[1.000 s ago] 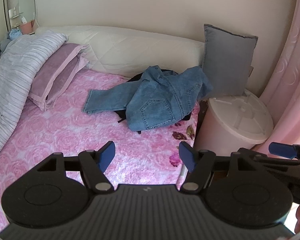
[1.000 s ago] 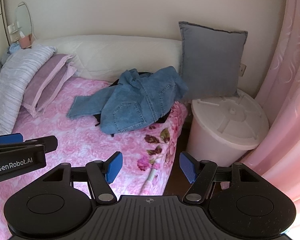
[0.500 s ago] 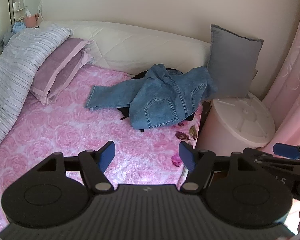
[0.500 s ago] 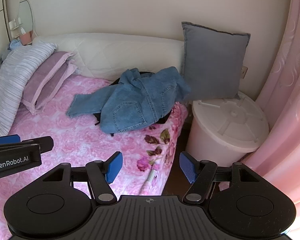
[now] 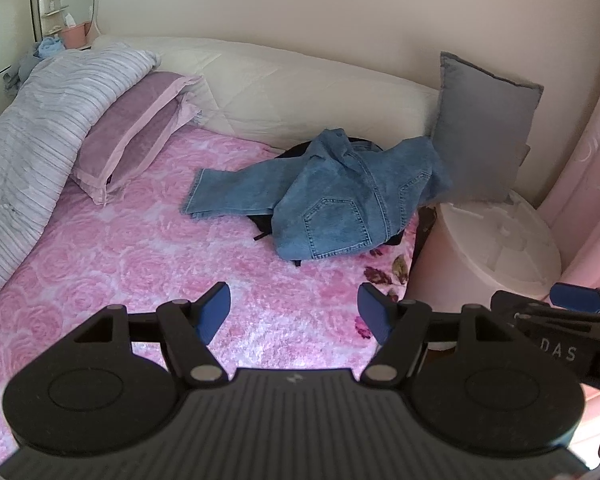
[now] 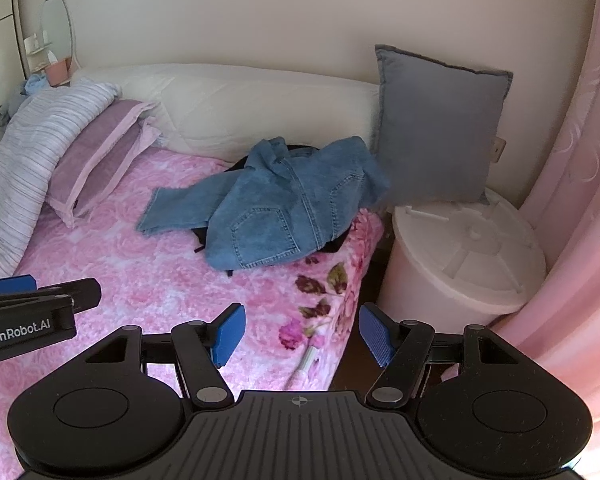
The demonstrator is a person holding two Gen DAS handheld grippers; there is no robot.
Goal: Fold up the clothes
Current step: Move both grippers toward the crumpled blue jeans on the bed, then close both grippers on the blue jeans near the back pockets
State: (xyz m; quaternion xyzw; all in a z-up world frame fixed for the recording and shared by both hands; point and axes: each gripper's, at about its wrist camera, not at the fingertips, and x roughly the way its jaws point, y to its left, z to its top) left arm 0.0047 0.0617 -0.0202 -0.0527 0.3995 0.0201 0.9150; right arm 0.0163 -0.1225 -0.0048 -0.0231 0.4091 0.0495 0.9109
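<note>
Hovering over a pink rose-patterned bedspread (image 5: 112, 256), the left gripper (image 5: 294, 311) has its blue fingers (image 5: 214, 312) spread apart, grasping nothing. The right gripper (image 6: 300, 334), beside it at the bed's edge, is likewise released and empty. Well ahead of both pairs of fingers, crumpled blue jeans (image 6: 276, 210) lie unfolded on the bedspread, atop a dark garment (image 5: 392, 238). Right of the jeans stands a lidded white bin (image 6: 466, 258). Beyond it, a grey cushion (image 6: 436, 128) leans against the wall.
</note>
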